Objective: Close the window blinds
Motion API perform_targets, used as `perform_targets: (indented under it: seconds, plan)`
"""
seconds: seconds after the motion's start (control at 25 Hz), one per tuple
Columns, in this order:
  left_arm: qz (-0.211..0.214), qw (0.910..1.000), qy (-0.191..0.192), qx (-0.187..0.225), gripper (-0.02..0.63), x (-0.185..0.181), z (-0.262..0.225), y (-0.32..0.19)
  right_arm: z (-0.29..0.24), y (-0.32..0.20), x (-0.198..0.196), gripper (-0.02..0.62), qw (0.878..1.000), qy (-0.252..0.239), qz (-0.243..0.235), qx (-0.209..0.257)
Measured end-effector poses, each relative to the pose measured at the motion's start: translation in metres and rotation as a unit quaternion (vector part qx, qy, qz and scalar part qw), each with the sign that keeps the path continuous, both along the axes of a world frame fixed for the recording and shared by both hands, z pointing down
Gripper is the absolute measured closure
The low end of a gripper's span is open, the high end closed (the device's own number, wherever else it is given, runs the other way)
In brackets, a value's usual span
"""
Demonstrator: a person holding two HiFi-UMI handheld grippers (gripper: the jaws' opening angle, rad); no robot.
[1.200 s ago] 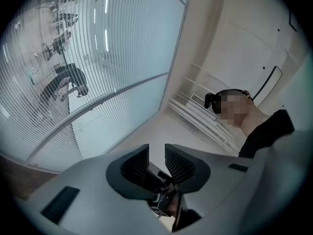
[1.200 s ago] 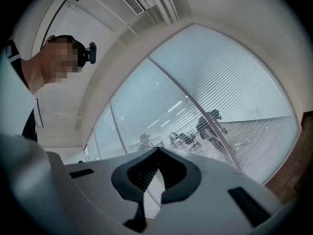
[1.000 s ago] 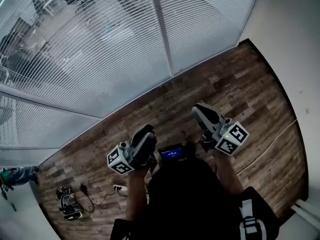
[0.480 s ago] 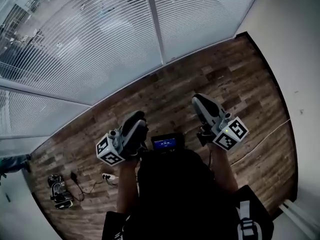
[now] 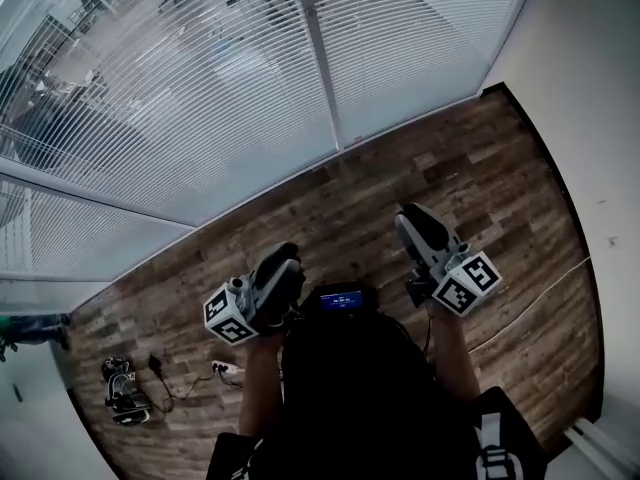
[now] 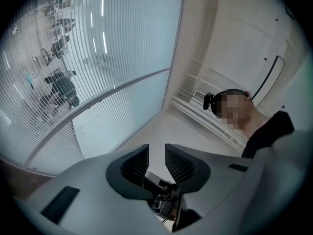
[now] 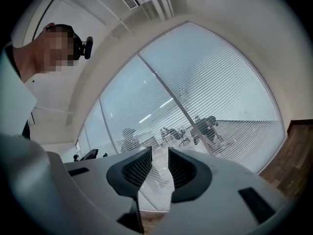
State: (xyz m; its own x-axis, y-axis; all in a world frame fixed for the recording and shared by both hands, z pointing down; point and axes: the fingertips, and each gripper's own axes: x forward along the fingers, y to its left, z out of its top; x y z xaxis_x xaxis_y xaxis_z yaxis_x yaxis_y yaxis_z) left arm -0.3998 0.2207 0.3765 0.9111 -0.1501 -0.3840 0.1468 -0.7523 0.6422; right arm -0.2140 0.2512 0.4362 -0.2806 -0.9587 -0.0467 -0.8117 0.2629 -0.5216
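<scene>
Claws held low before you: your left claw released, jaws apart, nothing between; your right claw likewise unclenched, empty. Wooden floor beyond both. Window blinds farther ahead, well apart from claws, slats down over glass, office visible through gaps.

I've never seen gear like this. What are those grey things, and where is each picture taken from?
No robot here: a person holds a grey two-jaw left gripper and right gripper, one per hand. One picture comes from a head camera looking down; the other two from cameras riding on each gripper. Both sets of jaws stand apart, holding nothing. Ahead hang white slatted window blinds; on the brown wooden floor lie black cables and small gear.
</scene>
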Motion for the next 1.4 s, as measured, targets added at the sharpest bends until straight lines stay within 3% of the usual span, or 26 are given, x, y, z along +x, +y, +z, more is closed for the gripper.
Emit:
perform_targets:
  seconds: [0.24, 0.48, 0.84, 1.08, 1.4]
  plan:
    - [0.005, 0.9995, 0.019, -0.026, 0.494, 0.0, 0.016, -0.036, 0.005, -0.013, 0.001, 0.509, 0.999, 0.021, 0.019, -0.019]
    - [0.045, 0.9979, 0.04, -0.025, 0.495, 0.028, 0.017, -0.094, 0.008, -0.059, 0.025, 0.509, 0.996, 0.049, 0.061, -0.035]
    - [0.073, 0.9969, 0.028, -0.005, 0.495, 0.018, 0.002, -0.192, -0.009, -0.163, 0.013, 0.509, 0.989, 0.1, 0.1, -0.049]
    - [0.087, 0.9961, 0.015, 0.009, 0.495, 0.018, 0.005, -0.231, -0.002, -0.197, 0.005, 0.502, 0.978, 0.154, 0.121, -0.075]
    - [0.113, 0.9929, 0.0, 0.037, 0.495, 0.039, -0.005, -0.252, -0.004, -0.226, 0.008, 0.5, 0.971, 0.169, 0.14, -0.091]
